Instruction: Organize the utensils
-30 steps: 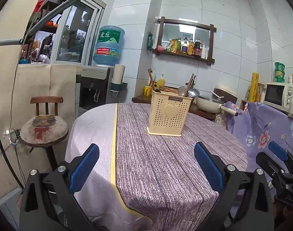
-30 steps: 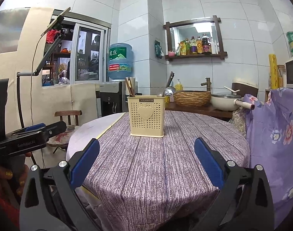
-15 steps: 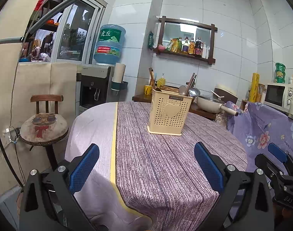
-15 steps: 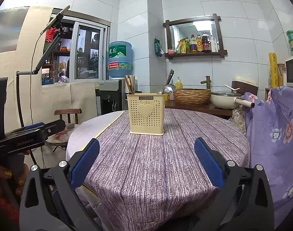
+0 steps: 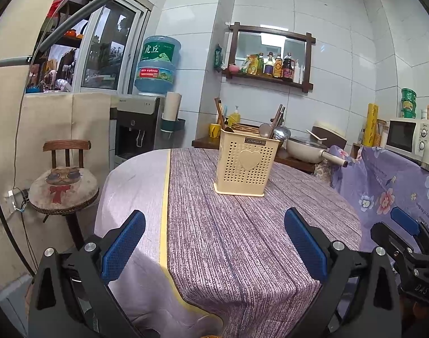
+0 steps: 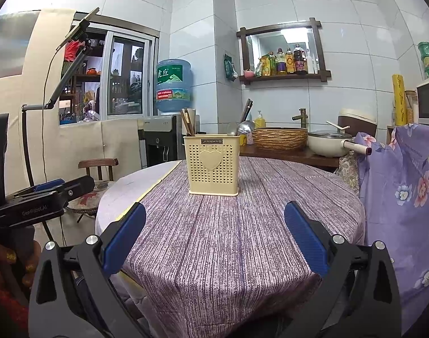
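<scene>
A cream perforated utensil holder with a heart on its front stands upright on the round table, also in the right wrist view. It holds chopsticks on its left side and metal spoons on its right. My left gripper is open and empty at the table's near edge, well short of the holder. My right gripper is open and empty, also at the near edge. The right gripper shows at the lower right of the left wrist view.
The table has a purple striped cloth with a white part on the left. A stool with a cat cushion stands left of it. Behind are a water dispenser, a counter with a pan and a microwave.
Both grippers have stayed open and empty. Both views have shifted only slightly relative to the table and holder.
</scene>
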### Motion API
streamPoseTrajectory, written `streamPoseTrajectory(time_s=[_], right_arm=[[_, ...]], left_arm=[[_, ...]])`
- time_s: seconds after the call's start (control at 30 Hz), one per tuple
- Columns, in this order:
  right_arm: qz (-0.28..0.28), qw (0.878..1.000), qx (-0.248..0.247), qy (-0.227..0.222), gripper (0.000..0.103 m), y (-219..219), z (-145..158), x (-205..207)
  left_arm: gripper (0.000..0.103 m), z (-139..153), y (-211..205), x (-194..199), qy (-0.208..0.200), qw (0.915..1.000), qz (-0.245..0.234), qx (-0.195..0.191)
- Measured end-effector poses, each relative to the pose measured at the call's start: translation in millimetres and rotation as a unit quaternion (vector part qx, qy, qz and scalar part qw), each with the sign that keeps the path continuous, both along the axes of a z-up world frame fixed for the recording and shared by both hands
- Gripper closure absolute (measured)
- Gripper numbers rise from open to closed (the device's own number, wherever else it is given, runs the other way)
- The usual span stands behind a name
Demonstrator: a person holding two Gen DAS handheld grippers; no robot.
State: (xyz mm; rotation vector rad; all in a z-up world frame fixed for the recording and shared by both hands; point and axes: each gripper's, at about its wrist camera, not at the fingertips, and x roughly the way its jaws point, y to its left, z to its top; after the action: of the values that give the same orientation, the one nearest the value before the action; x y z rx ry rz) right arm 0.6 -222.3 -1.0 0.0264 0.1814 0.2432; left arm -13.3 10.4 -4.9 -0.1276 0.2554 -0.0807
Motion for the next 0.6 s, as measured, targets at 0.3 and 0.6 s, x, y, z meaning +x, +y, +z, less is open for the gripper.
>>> streamPoseTrajectory(time_s=[0.3, 0.6], right_arm=[[0.0, 1.0, 0.001, 0.001, 0.006, -1.5, -1.3, -0.9], [-0.001, 1.0, 0.004, 0.005, 0.006, -3.0, -1.8, 0.4]], left_arm=[[0.005, 0.4, -0.6, 0.2, 0.0, 1.0, 0.0, 0.0], [0.005, 1.6, -0.3, -1.3, -0.002, 1.0, 0.004, 0.007]])
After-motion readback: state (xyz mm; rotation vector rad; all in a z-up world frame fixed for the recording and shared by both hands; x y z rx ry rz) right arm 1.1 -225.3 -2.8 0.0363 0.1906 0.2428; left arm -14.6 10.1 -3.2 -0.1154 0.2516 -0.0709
